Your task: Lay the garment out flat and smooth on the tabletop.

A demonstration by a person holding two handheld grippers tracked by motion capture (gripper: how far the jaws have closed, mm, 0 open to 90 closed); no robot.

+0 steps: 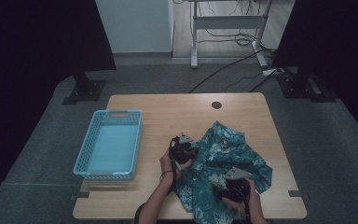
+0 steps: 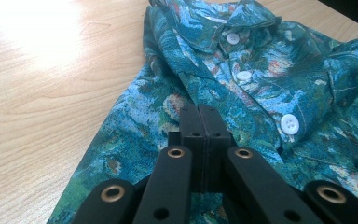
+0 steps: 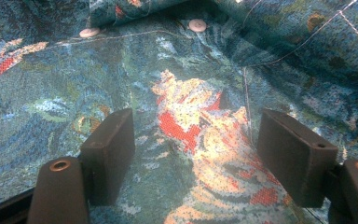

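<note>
- Gripping the shirt (image 1: 223,163) at its left edge is the step judged to be in hand; the shirt lies crumpled on the table (image 1: 158,112), near the front edge.
- The left gripper (image 2: 200,122) is clenched, jaws pressed flat together; whether cloth is caught between them cannot be told.
- The right gripper (image 3: 196,154) is held released just above the fabric.
- A full fold, not a single thread, should be pinched.
- Thin, limp woven cloth with a teal floral print and round white buttons (image 2: 289,124) is noted; a perforated blue plastic basket (image 1: 85,158) stands apart.

Room: dim, grey floor.
We note a wooden table (image 1: 158,112), a white wall (image 1: 133,25) far left, a desk frame (image 1: 228,23) with cables (image 1: 228,65) far right.
</note>
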